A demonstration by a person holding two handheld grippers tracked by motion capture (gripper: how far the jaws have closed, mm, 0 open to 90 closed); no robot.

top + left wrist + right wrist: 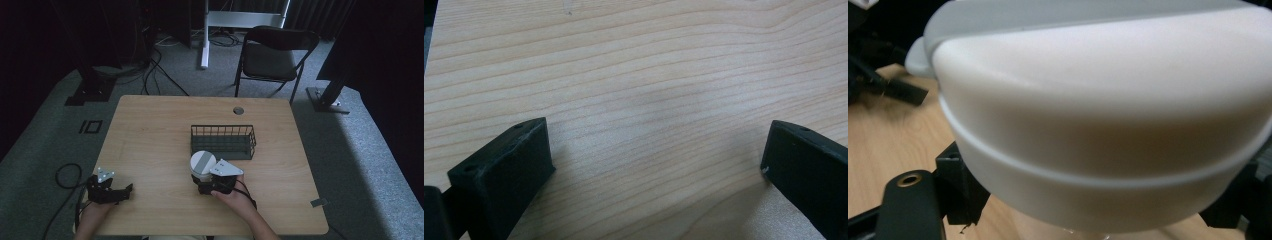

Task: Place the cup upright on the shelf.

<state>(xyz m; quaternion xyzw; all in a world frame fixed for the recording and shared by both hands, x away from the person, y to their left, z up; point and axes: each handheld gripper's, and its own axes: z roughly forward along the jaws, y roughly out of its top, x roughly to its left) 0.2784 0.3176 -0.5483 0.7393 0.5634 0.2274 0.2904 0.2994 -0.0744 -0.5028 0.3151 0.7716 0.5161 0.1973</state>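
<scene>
Your right gripper [212, 186] sits at the near middle of the counter [150, 130], with your right hand [235, 197] behind it. Its jaws are closed on a white container [202, 165] with a grey band across its lid. In the right gripper view the container [1108, 130] bulges between the two jaws: one jaw presses its lower wall at the left, the other at the right edge of the frame. A raised ridge runs round the body, and the grey lid overhangs at the top. The container's base appears to be just above or at the counter surface; you cannot tell from these views whether it touches.

The container stands just in front of a dark wire basket [223, 141], near its front left corner. Container and basket look apart, though the gap is small.

Your left gripper [122, 192] is at the near left corner of the counter, well apart from the container, with your left hand [92, 210] behind it at the counter's edge. Its jaws stand wide open and hold nothing. In the left gripper view [656, 160] bare wood grain lies between the two jaws, which hang low over the surface.

Past the far edge of the counter, a folding chair [275, 52] stands on the carpet.
</scene>
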